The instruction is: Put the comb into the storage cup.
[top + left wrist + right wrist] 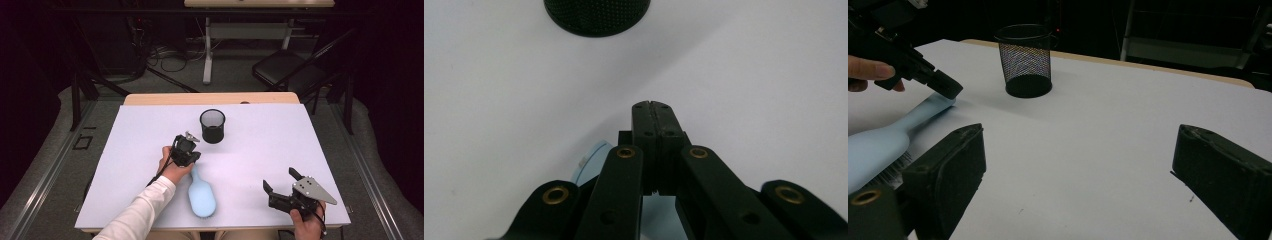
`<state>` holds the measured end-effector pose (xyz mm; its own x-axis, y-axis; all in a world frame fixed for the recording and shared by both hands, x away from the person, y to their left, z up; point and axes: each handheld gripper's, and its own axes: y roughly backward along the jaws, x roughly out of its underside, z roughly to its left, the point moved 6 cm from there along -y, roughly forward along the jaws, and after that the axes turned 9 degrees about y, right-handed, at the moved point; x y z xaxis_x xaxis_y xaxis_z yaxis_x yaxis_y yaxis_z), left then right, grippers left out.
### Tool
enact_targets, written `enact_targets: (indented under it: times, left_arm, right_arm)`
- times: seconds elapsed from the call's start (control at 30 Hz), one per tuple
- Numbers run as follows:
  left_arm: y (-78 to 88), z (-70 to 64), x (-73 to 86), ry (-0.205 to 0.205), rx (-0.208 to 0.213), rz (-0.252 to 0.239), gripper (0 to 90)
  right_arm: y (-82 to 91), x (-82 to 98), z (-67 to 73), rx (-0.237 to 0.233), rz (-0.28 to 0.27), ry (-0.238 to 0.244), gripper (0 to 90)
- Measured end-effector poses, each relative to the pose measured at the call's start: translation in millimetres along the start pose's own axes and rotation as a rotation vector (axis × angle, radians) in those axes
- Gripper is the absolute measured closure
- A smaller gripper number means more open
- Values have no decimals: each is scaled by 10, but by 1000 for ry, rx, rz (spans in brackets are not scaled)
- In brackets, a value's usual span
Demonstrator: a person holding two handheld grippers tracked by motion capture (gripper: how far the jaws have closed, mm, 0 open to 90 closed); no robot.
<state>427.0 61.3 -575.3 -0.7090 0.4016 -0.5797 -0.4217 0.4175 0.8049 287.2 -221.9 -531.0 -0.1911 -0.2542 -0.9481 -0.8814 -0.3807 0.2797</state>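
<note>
A light blue hairbrush (pixel 201 195) lies bristles down near the table's front edge, its handle pointing away from me. My left gripper (pixel 194 159) is shut with its pads pressed together, and its tip sits at the end of the brush handle (pixel 940 102). In the left gripper view the closed jaws (pixel 654 107) hide most of the handle, and a blue part of the brush (pixel 591 162) shows under them. My right gripper (pixel 279 178) stands open at the front right with nothing between its jaws (pixel 1078 137). A black mesh cup (pixel 212 126) stands upright beyond the left gripper.
The white table top (pixel 260 140) is bare around the cup (pixel 1025 60) and to the right. Behind the table's far wooden edge are a dark folding chair (pixel 287 67), cables on the floor and another table's legs.
</note>
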Motion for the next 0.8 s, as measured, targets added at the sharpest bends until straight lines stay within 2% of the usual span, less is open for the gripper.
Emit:
enact_targets:
  times: [0.23,0.5,0.8]
  left_arm:
    - [-53,4,22,-13,-18,33,900]
    - [-55,0,27,-28,-33,39,900]
    - [-44,30,37,-27,-42,48,900]
  right_arm:
    - [6,-7,2,-7,-1,1,44]
    - [13,-13,1,-11,-7,2,27]
    - [17,-9,4,-24,4,0,2]
